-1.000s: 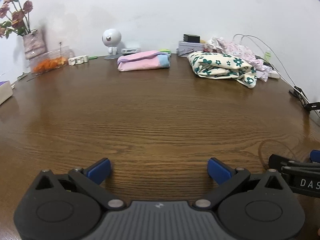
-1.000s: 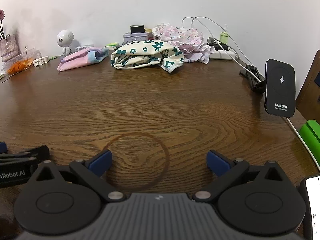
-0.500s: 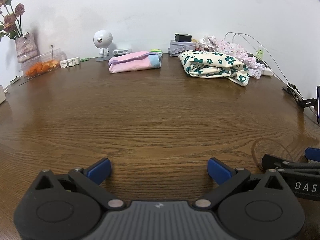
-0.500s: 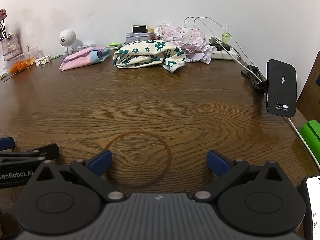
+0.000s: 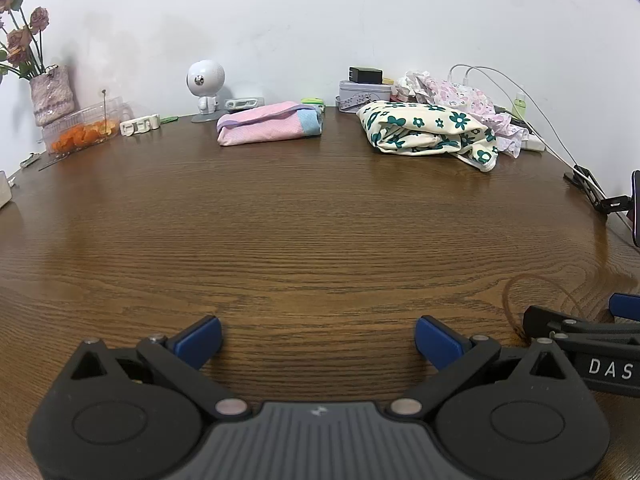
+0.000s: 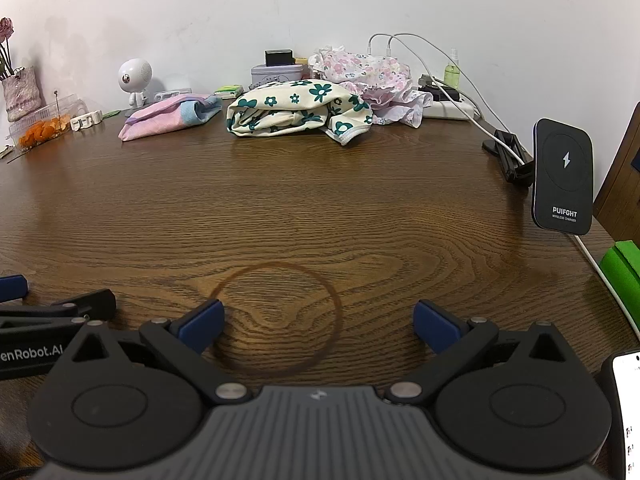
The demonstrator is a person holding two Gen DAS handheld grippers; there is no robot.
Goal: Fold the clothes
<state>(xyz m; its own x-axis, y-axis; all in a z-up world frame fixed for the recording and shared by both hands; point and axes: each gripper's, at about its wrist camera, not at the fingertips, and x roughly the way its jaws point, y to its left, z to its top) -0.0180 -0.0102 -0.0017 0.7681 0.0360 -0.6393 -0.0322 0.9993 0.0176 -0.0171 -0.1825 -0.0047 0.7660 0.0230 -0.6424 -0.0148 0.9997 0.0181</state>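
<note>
The wooden table point(image 6: 280, 200) lies bare from the near edge to the far clutter. Along the wall, a pink cloth point(image 5: 268, 123) and a flowered garment point(image 6: 296, 114) block the way. A charger stand point(image 6: 564, 176) and cables point(image 6: 460, 80) crowd the right side.

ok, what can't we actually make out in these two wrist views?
- Pink floral garment: right wrist view, its front hidden behind the green-flowered garment.
- Phone: right wrist view, cut off by the right edge, screen text too small.
- Right gripper: left wrist view, cut off at the frame edge.
- Tin label: left wrist view, too small.
</note>
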